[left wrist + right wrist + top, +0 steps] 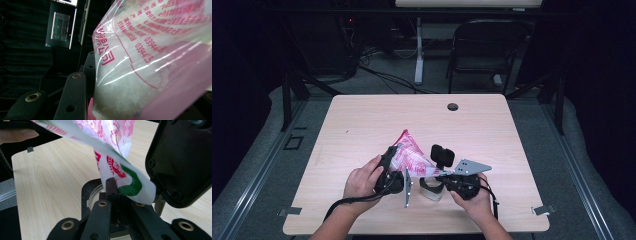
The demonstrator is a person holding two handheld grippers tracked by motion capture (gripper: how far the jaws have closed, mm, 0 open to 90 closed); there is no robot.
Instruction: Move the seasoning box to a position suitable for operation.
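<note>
Both claws pinched one red-printed plastic bag (412, 156) above the desk (362, 125): left claw (391, 156) at one side, right claw (439, 172) clamping its corner over a glass container (431, 189).

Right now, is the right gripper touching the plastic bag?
Touching. In the right gripper view the right gripper pinches the lower corner of the plastic bag between its jaws.

A lab or recording room — dark curtained walls surround a pale wooden desk (362, 120) on grey carpet. Beyond its far edge stand an empty black chair (484, 47), a white desk leg (419, 50) and loose cables (382, 75) — a lit monitor (60, 26) glows in the dark.
</note>
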